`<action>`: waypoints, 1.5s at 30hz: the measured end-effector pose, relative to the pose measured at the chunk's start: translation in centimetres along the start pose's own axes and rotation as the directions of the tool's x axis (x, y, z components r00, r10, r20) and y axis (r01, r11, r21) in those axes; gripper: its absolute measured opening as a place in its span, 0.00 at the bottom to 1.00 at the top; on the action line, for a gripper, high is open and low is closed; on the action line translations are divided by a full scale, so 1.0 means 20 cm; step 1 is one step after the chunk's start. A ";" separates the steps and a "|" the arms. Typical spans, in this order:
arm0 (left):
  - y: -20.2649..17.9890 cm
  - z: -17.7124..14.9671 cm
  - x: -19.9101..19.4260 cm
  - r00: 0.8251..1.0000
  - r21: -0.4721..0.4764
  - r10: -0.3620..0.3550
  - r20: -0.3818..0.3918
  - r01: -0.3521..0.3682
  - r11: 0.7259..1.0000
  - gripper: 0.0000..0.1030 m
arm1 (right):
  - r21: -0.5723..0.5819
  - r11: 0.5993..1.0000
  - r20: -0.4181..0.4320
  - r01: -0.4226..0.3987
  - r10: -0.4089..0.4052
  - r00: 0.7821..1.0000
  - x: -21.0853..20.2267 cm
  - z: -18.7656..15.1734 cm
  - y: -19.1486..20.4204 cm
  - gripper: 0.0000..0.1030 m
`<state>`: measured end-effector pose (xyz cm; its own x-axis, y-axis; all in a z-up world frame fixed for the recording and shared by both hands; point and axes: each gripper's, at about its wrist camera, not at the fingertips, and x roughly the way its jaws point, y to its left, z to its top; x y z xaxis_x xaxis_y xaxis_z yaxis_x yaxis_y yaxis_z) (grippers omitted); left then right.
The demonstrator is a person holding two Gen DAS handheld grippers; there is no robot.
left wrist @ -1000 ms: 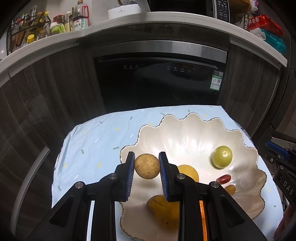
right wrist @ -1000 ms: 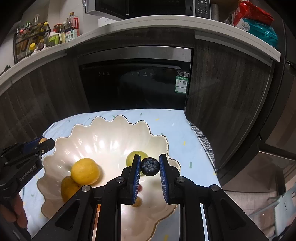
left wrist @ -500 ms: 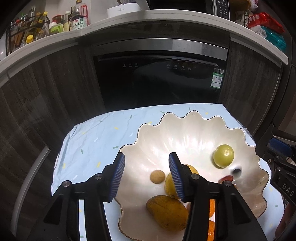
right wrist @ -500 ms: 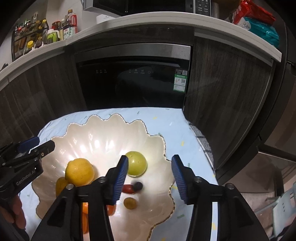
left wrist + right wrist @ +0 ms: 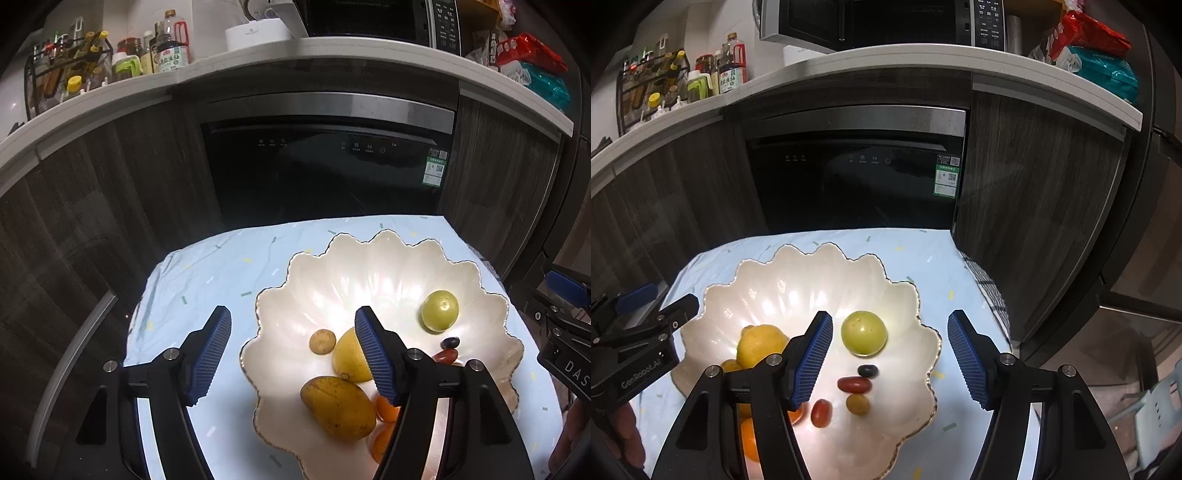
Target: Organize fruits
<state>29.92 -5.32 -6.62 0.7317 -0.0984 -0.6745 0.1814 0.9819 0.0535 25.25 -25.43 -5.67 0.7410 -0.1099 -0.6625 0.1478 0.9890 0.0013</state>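
A second ago each claw pinched a fruit; now both have let go, and their jaws have just been opening with nothing pressed between the blue pads. The left claw (image 5: 291, 334) stands spread wide in the lower middle of its frame, its left finger over the cloth and its right finger over the bowl. The small round brown fruit (image 5: 322, 341) that it held now lies in the bowl, seen between the two fingers, touching no pad. Just right of it sits the yellow citrus (image 5: 349, 360), partly behind the right finger, and below that the mango (image 5: 338, 406) near the bowl's lower edge. Orange fruits (image 5: 386, 410) peek out behind the same finger.

The right claw (image 5: 889, 336) is likewise parted, its right finger out past the bowl's rim. The dark blueberry (image 5: 868, 371) that it carried rests in the bowl at lower centre, just below the green round fruit (image 5: 864, 333) and just above a red oblong fruit (image 5: 854, 384). A small olive-brown fruit (image 5: 857, 403) and another red one (image 5: 821, 412) lie lower still.

The scalloped white bowl (image 5: 757, 280) with its gold edge stands on the table (image 5: 207, 273), which is covered by a pale blue speckled cloth. Beyond, in the upper half of both frames, a dark built-in appliance (image 5: 325, 173) sits under a white counter (image 5: 110, 99) with bottles at upper left.
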 end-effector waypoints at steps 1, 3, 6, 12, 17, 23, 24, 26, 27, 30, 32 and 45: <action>0.00 0.00 -0.02 1.000 -0.004 0.001 0.003 -0.001 1.000 0.68 | 0.000 1.000 0.004 -0.001 0.001 1.000 -0.02 0.00 0.00 0.64; 0.01 0.00 -0.06 1.000 -0.012 0.004 0.009 -0.004 1.000 0.69 | -0.001 1.000 0.010 -0.002 0.002 1.000 -0.05 0.00 0.01 0.64; 0.02 -0.01 -0.12 1.000 -0.020 0.005 0.018 -0.005 1.000 0.70 | -0.002 1.000 0.020 -0.005 0.005 1.000 -0.11 0.00 0.01 0.65; 0.04 -0.03 -0.24 0.999 -0.037 0.012 0.035 -0.011 0.999 0.73 | -0.004 1.000 0.044 -0.008 0.008 0.999 -0.22 -0.01 0.02 0.68; 0.04 -0.06 -0.34 0.999 -0.040 0.019 0.047 -0.017 0.999 0.73 | -0.005 1.000 0.056 -0.016 0.016 0.998 -0.32 -0.04 0.03 0.69; 0.06 -0.09 -0.45 0.997 -0.051 0.033 0.069 -0.029 0.998 0.78 | -0.007 1.000 0.065 -0.021 0.022 0.998 -0.41 -0.08 0.04 0.71; 0.06 -0.09 -0.46 0.997 -0.053 0.035 0.073 -0.031 0.998 0.80 | -0.007 1.000 0.066 -0.022 0.022 0.998 -0.42 -0.09 0.04 0.71; 0.06 -0.11 -0.50 0.996 -0.054 0.038 0.080 -0.034 0.998 0.80 | -0.008 1.000 0.070 -0.024 0.025 0.997 -0.46 -0.10 0.04 0.71; 0.06 -0.11 -0.52 0.996 -0.054 0.040 0.083 -0.036 0.998 0.81 | -0.008 1.000 0.072 -0.025 0.025 0.997 -0.47 -0.11 0.04 0.71; 0.07 -0.13 -0.57 0.995 -0.056 0.045 0.086 -0.040 0.998 0.82 | -0.010 1.000 0.076 -0.027 0.028 0.997 -0.51 -0.12 0.05 0.72; 0.07 -0.15 -0.60 0.995 -0.061 0.051 0.086 -0.046 0.997 0.85 | -0.009 1.000 0.080 -0.027 0.028 0.996 -0.55 -0.14 0.05 0.73; 0.07 -0.30 -0.77 0.993 -0.079 0.080 0.089 -0.073 0.994 0.95 | -0.008 0.999 0.074 -0.039 0.040 0.996 -0.68 -0.26 0.04 0.77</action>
<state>14.97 -1.52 -0.57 0.7995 -0.0331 -0.5997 0.0745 0.9962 0.0444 11.88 -22.56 -0.66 0.7925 -0.0775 -0.6049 0.1132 0.9933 0.0211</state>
